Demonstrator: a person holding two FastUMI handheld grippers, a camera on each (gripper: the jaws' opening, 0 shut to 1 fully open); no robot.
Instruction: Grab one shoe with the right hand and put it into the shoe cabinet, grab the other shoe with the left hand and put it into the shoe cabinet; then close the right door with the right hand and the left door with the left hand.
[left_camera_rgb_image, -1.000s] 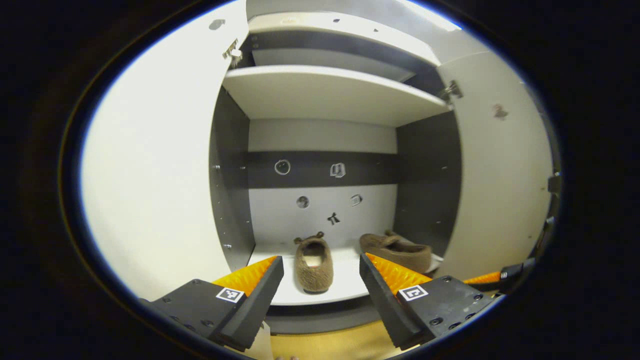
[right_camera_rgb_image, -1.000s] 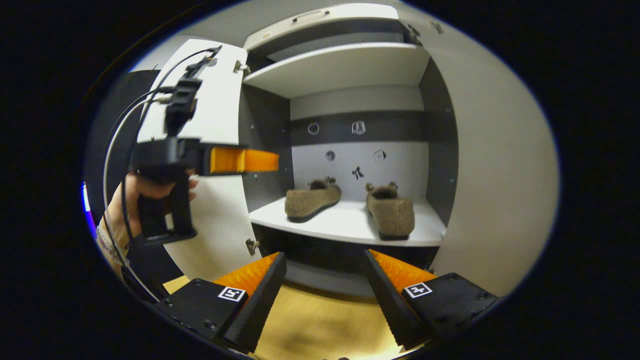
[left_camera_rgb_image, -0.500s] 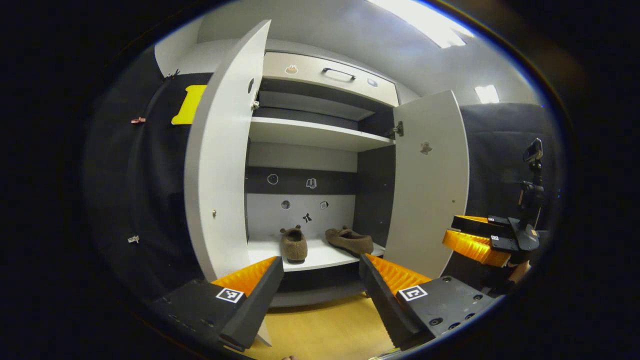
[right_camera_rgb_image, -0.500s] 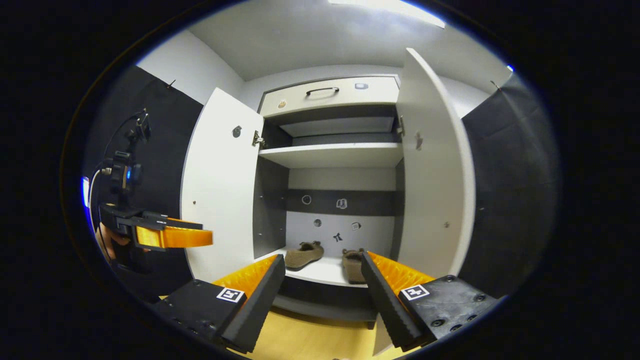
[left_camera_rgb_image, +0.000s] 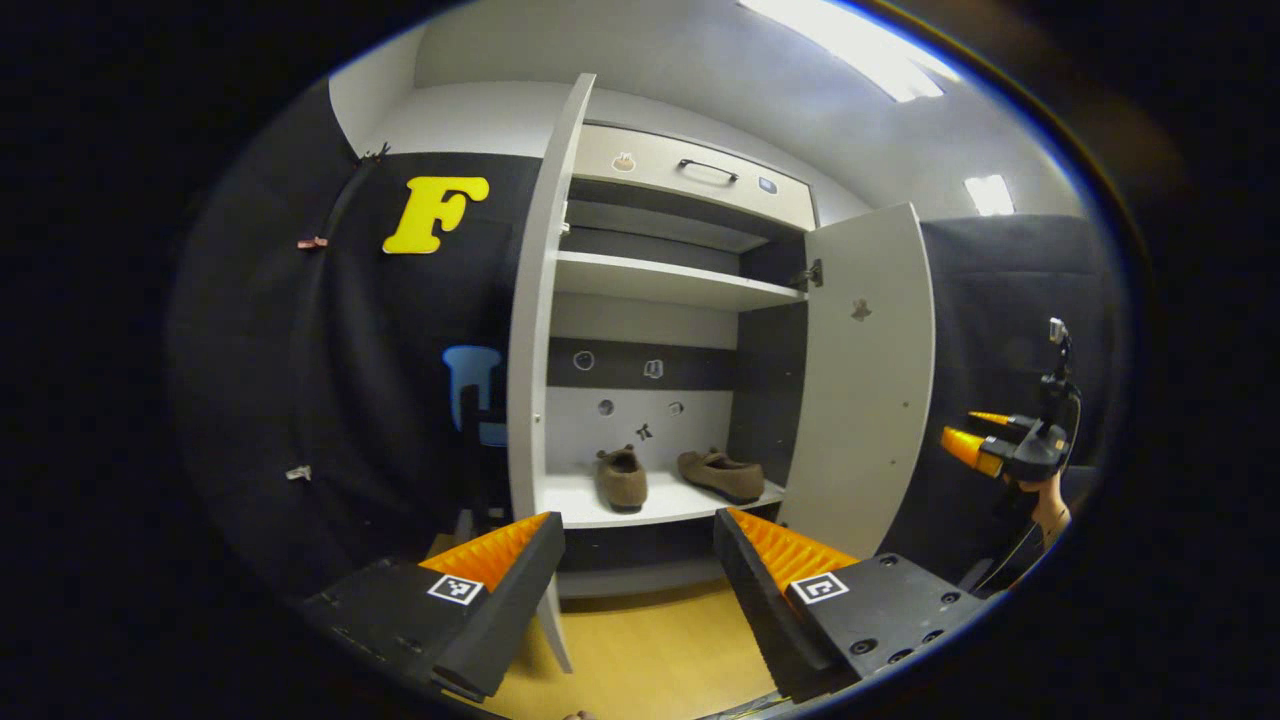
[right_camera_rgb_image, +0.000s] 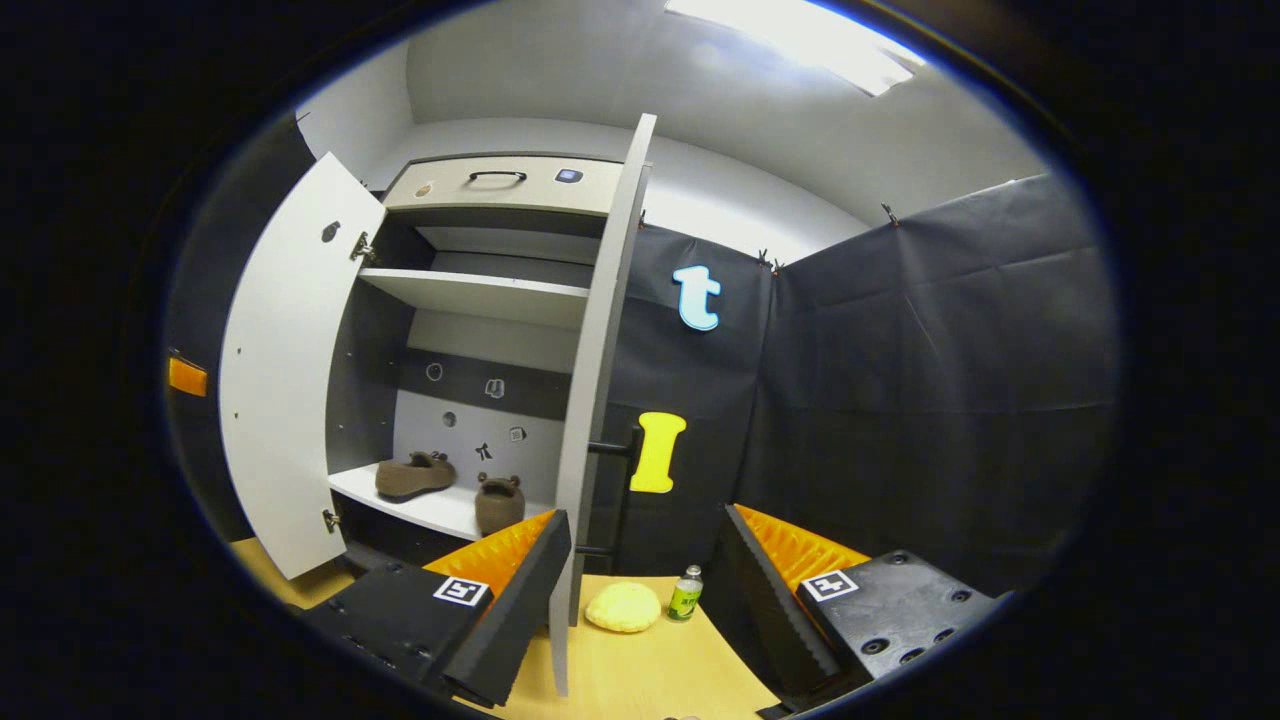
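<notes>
Two brown fuzzy shoes (left_camera_rgb_image: 622, 478) (left_camera_rgb_image: 720, 474) rest side by side on the lowest shelf (left_camera_rgb_image: 570, 500) of the white shoe cabinet. Both doors stand open: the left door (left_camera_rgb_image: 535, 350) is edge-on to me, and the right door (left_camera_rgb_image: 860, 380) is swung out. My left gripper (left_camera_rgb_image: 640, 590) is open and empty, well back from the cabinet. In the right gripper view the shoes (right_camera_rgb_image: 413, 476) (right_camera_rgb_image: 498, 503) sit left of the edge-on right door (right_camera_rgb_image: 600, 340). My right gripper (right_camera_rgb_image: 645, 600) is open and empty just beyond that door's outer side. It also appears, held by a hand (left_camera_rgb_image: 1045, 505), at the far right as the right gripper (left_camera_rgb_image: 985, 440).
A drawer with a dark handle (left_camera_rgb_image: 708, 170) tops the cabinet, above an upper shelf (left_camera_rgb_image: 660, 280). On the wooden floor (right_camera_rgb_image: 640, 670) by the right door lie a yellow round thing (right_camera_rgb_image: 623, 606) and a small green bottle (right_camera_rgb_image: 685, 594). Black cloth walls surround the booth.
Both grippers have drawn back from the cabinet, the left veering left and the right veering right past the right door. The shoes stay on the shelf; the doors stay open.
</notes>
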